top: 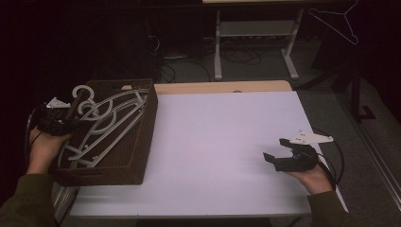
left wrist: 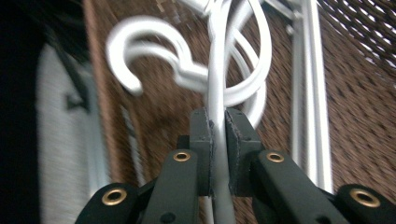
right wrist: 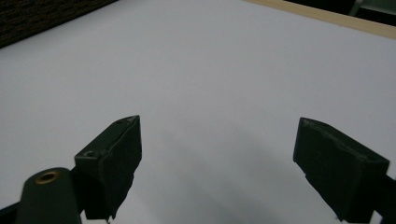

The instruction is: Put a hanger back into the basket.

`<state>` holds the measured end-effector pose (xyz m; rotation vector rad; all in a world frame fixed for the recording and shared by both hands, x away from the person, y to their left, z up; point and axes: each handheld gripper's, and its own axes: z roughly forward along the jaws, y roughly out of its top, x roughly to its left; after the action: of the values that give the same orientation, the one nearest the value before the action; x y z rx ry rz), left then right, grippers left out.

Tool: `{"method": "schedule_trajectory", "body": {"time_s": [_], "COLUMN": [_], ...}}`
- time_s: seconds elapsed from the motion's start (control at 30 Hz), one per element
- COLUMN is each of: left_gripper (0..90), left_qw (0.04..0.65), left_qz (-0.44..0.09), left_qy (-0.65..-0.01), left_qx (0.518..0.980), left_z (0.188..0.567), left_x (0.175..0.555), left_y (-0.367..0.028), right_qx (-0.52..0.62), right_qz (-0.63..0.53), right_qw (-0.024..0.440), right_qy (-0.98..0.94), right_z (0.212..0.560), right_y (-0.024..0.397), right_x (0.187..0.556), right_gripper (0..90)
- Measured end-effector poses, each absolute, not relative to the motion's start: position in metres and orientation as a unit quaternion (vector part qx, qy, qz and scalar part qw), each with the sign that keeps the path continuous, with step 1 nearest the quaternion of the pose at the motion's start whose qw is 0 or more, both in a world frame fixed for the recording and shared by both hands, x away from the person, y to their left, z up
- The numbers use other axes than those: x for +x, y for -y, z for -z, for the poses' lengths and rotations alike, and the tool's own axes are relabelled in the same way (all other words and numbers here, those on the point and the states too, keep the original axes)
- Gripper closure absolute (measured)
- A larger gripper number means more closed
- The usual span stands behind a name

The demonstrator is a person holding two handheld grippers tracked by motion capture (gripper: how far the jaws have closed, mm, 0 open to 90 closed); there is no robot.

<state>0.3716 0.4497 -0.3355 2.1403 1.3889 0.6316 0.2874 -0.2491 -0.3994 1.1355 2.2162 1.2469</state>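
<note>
The left tool [left wrist: 218, 140] is pinching a white hanger [left wrist: 217, 84] at the basket [top: 142, 137], while the right tool [top: 279, 150] is waiting wide over the desk [top: 213, 142].

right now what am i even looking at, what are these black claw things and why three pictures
A person sits at a white table holding a hand-operated two-jaw gripper in each hand. The high view looks down from above. The other two pictures come from cameras riding on each gripper, looking along its black jaws.

On the table's left stands a brown woven basket filled with white plastic clothes hangers.

The left gripper is shut on the thin bar of one hanger, near its hook. The right gripper hovers over bare table, jaws wide open and holding nothing.
</note>
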Motion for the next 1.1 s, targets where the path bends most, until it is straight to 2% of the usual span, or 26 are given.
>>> {"method": "schedule_trajectory", "body": {"time_s": [0.07,0.17,0.27,0.53,0.9,1.1], "left_gripper": [79.8,57.8,46.7,34.7,22.3,14.6], "left_qw": [0.252,0.278,0.301,0.385,0.489,0.536], "left_qz": [-0.22,-0.227,-0.226,-0.205,-0.159,-0.143], "left_qy": [-0.509,-0.515,-0.511,-0.469,-0.394,-0.353], "left_qx": [0.794,0.779,0.773,0.768,0.762,0.754], "left_z": [0.34,0.338,0.334,0.318,0.303,0.303], "left_x": [0.369,0.366,0.364,0.359,0.353,0.346], "left_y": [-0.451,-0.454,-0.452,-0.425,-0.362,-0.327], "right_qx": [0.402,0.398,0.396,0.384,0.37,0.353], "right_qz": [-0.441,-0.442,-0.444,-0.46,-0.506,-0.533], "right_qw": [0.178,0.179,0.179,0.185,0.187,0.187], "right_qy": [-0.782,-0.783,-0.784,-0.779,-0.757,-0.746], "right_z": [0.398,0.397,0.395,0.381,0.355,0.344], "right_y": [0.249,0.247,0.244,0.236,0.224,0.216], "right_x": [0.287,0.288,0.288,0.294,0.304,0.309], "right_gripper": [15.0,14.9,14.7,14.5,12.7,8.6]}}
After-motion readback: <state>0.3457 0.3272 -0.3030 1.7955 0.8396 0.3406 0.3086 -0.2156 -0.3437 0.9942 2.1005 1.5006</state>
